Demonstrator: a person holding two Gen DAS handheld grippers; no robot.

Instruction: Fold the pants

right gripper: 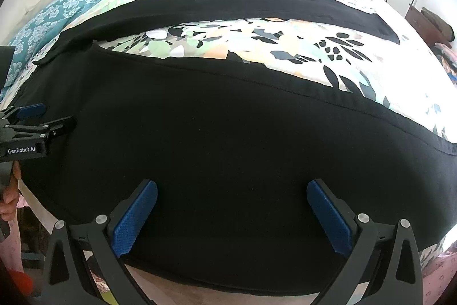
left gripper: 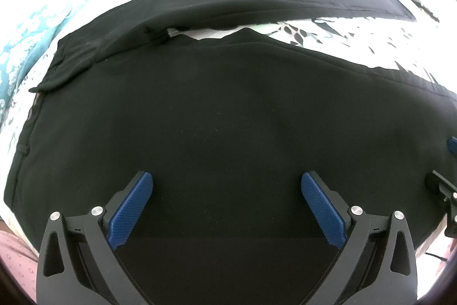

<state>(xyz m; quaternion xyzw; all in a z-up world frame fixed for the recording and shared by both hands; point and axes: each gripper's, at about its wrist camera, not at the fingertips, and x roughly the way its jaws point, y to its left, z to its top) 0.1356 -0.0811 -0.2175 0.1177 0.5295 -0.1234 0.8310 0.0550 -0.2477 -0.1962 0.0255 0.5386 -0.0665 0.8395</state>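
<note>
Pants (left gripper: 200,119) lie spread flat on bed (right gripper: 257,47), waistband at left, two legs splayed apart w/ bedspread showing btwn them. Left tool (left gripper: 227,207) released, hovering over seat area; right tool (right gripper: 232,216) also released, over near leg. Looks like pre-fold stage: next move prob. needs near leg pinched and laid onto far leg (right gripper: 228,2).

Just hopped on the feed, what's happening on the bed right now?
A person holds a two-finger gripper in each hand over black pants spread flat on a floral bedspread. The two legs lie apart, with bedspread showing between them. The left gripper and right gripper are both open above the near leg, gripping nothing. No fold has been made yet.
</note>
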